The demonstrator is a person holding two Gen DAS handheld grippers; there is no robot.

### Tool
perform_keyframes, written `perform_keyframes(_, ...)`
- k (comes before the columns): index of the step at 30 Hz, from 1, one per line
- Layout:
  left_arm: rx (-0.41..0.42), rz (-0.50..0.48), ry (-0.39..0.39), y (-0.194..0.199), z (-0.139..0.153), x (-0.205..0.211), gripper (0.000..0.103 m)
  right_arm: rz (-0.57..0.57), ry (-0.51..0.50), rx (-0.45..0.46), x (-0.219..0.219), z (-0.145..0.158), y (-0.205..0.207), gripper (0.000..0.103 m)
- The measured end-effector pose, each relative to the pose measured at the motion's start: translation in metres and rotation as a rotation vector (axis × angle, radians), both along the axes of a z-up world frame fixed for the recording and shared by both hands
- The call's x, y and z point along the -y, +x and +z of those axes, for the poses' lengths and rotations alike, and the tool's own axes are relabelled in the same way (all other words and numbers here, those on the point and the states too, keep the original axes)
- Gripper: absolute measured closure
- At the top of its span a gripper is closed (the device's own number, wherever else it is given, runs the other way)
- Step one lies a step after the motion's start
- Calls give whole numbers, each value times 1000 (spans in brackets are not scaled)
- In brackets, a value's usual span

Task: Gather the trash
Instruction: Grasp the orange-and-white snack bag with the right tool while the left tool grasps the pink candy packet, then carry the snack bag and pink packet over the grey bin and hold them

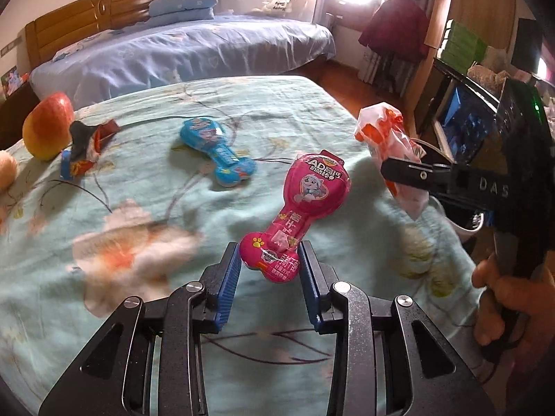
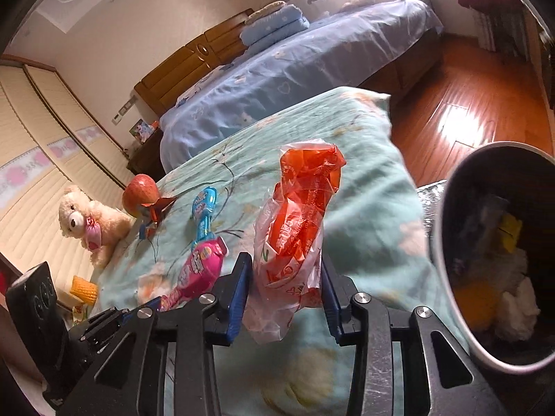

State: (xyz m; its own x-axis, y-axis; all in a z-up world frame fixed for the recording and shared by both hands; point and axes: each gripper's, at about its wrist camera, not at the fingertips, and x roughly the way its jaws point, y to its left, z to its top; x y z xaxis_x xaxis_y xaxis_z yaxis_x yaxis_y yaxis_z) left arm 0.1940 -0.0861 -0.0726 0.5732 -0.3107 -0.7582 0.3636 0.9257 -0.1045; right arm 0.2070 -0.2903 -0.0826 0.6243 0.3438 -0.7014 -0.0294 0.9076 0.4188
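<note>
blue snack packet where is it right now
The blue snack packet lies flat on the green floral bedspread, untouched, between the torn wrapper scraps beside the apple and the pink packet held in the left tongs.

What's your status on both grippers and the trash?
Left gripper shut on pink wrapper. Right gripper shut on orange plastic bag, trash bin close right. Blue wrapper and torn wrapper left on bed.

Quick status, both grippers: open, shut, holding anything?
Left gripper: shut on the pink bone-shaped packet, lifted off the bed.
Right gripper: shut on the orange and clear plastic wrapper, beside the trash bin.
</note>
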Motion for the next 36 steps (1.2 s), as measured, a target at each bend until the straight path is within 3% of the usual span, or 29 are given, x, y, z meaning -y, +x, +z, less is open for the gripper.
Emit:
perform_keyframes(17, 11, -74, -18, -22, 11, 66, 71, -106, -50, 34, 53, 7, -59, 64)
perform_keyframes(36, 36, -142, -3, -30, 21, 123, 70, -189, -77, 55, 99, 12, -82, 64)
